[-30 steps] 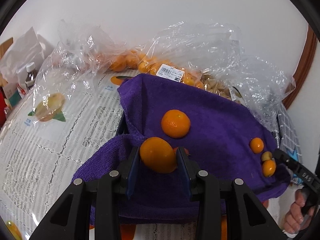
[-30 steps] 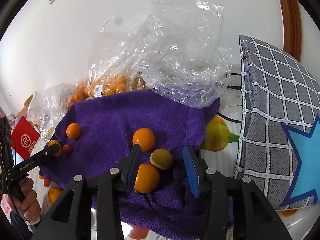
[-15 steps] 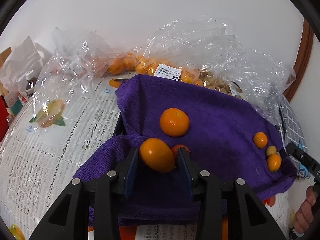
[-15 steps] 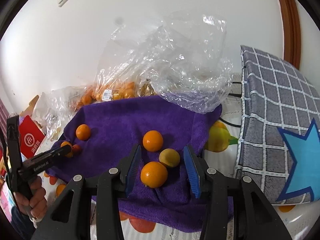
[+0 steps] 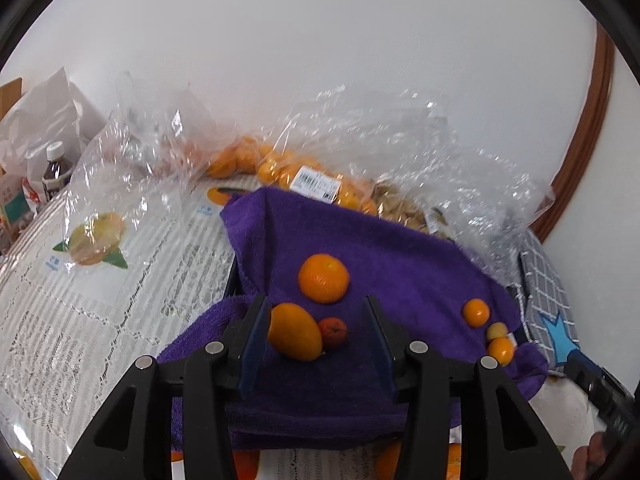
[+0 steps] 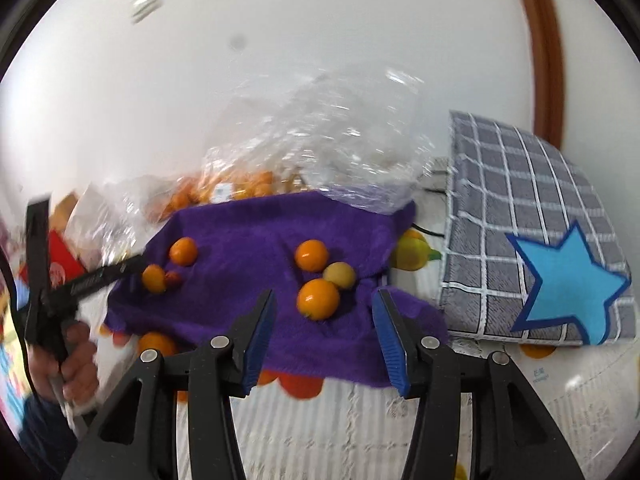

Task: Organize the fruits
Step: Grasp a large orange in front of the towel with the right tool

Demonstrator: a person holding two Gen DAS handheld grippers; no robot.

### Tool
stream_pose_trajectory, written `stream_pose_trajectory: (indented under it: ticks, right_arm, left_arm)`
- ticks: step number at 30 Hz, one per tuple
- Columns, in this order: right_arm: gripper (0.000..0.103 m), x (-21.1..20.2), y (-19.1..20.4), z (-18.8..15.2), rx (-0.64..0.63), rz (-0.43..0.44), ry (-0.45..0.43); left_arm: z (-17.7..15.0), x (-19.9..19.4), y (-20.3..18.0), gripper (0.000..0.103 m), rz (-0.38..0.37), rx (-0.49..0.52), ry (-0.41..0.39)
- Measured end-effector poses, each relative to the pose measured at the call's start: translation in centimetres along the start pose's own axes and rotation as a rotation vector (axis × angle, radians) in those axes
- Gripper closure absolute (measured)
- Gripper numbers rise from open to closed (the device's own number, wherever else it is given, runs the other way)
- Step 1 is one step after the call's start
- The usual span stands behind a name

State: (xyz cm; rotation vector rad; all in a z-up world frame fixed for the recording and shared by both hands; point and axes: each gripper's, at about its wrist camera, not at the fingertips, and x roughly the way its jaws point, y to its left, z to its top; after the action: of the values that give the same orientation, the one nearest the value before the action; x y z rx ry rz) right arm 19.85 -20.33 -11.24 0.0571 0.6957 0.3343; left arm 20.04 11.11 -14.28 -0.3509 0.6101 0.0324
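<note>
Left hand-held gripper [image 5: 316,330] wide, orange [image 5: 295,337] resting by small red fruit [image 5: 333,332] (sorted pairs, likely). Right hand-held gripper [image 6: 324,330] wide over purple towel [image 6: 248,236], empty

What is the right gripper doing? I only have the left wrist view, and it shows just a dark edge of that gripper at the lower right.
Observer: The right gripper is open and holds nothing; its jaws stand wide apart.
Operator: Is any fruit in front of it?
Observer: Yes. An orange lies on the purple towel just ahead of the gap, right against a pale yellow fruit.
Operator: And who holds the left gripper? My view cuts that off.
Observer: The right wrist view shows a bare left hand wrapped around the handle of the left gripper.
</note>
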Motion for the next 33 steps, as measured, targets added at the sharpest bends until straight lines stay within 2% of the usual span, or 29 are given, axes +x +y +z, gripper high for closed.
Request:
stream_pose_trajectory:
  ticks: [3,5,11,15,18,21,25,28,33]
  right_arm:
    - [0.053,-1.5,2.3,-1.3,-0.116,-0.047,-0.029]
    - [0.053,-2.0,3.2,-1.9,-0.149,-0.061,-0.023]
    - [0.053,-3.6,4.6,-3.2,-0.13,-0.068,-0.044]
    - [0.053,-2.4,5.6,-3.5,-0.111,-0.065,0.043]
    - [0.056,-1.6,6.3,-3.9,-0.098,-0.063,0.074]
    - [0.064,-0.6,7.3,-4.6,-0.099,-0.04,0.11]
    - [0.064,0.6,8.6,-5.3,-0.111,0.024,0.153]
    - [0.064,1.2,9.7,-5.8,-0.133,0.096,0.179]
    - [0.06,2.3,10.6,-6.3,-0.151,0.133,0.201]
  left_arm:
    - [-0.2,-0.8,0.0,0.058,0.008,0.009,-0.032]
    - [-0.5,-1.0,0.0,0.058,0.012,0.017,-0.047]
    - [-1.4,-2.2,1.0,0.058,0.026,-0.002,-0.065]
    - [-2.1,-3.6,2.2,0.058,0.05,-0.011,-0.07]
    - [-3.0,-4.4,3.2,0.058,0.068,-0.029,-0.046]
    - [-3.7,-5.1,4.0,0.058,0.068,-0.048,-0.022]
    - [-5.0,-5.7,4.5,0.058,0.067,-0.049,0.021]
    - [-5.5,-6.6,4.5,0.058,0.065,-0.039,0.011]
    - [-5.6,-6.5,4.4,0.057,0.072,-0.026,0.018]
